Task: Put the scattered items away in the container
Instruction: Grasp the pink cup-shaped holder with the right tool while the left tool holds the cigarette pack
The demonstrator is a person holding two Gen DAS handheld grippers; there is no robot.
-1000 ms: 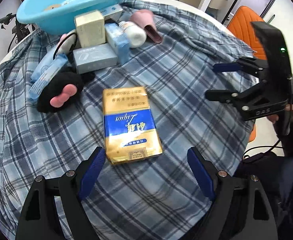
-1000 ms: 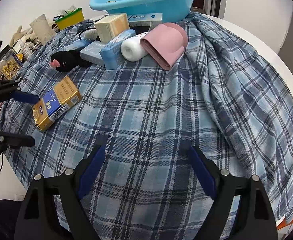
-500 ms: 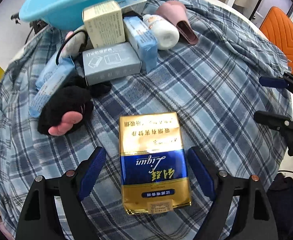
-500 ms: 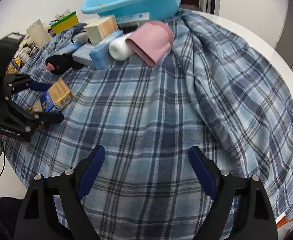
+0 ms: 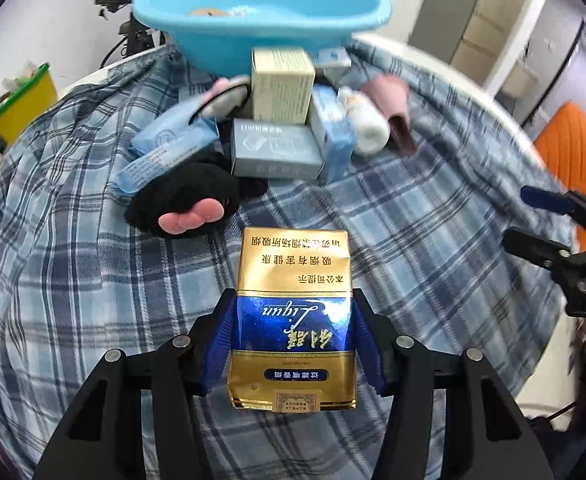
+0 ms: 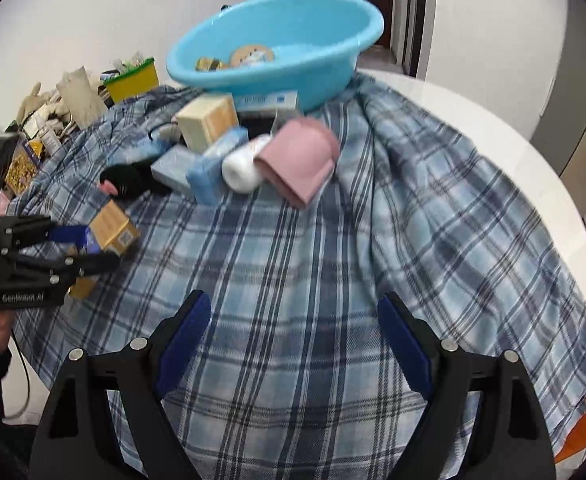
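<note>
At the far left, beyond the table edge, a yellow bin [image 5: 23, 106] with a green rim stood beside the plaid cloth [image 5: 73, 264] that covered the round table. Further in lay a light blue soft packet [image 5: 165, 152] and, just in front of it, a black plush paw [image 5: 185, 202] with pink pads. In the middle, the left gripper [image 5: 291, 344] had just been closing, and its blue pads [image 5: 219, 344] pressed on both long sides of the gold and blue cigarette pack [image 5: 293, 320], which sat between them, its gold end pointing toward the pile. Behind it a grey-blue box [image 5: 275, 154] lay flat, a cream box [image 5: 283, 90] stood upright behind that, and the light blue basin [image 5: 261, 12] sat at the back of the table, touching the pile, with a few small things already inside. To the right of the grey-blue box came a pale blue carton [image 5: 335, 136] on its edge, a white bottle [image 5: 365, 124] lying on its side, and a pink folded item [image 5: 391, 110] against the bottle. At the far right, the right gripper [image 5: 533, 220] hovered above the cloth near the table edge, its jaws spread apart with nothing between them, well apart from the pile.
</note>
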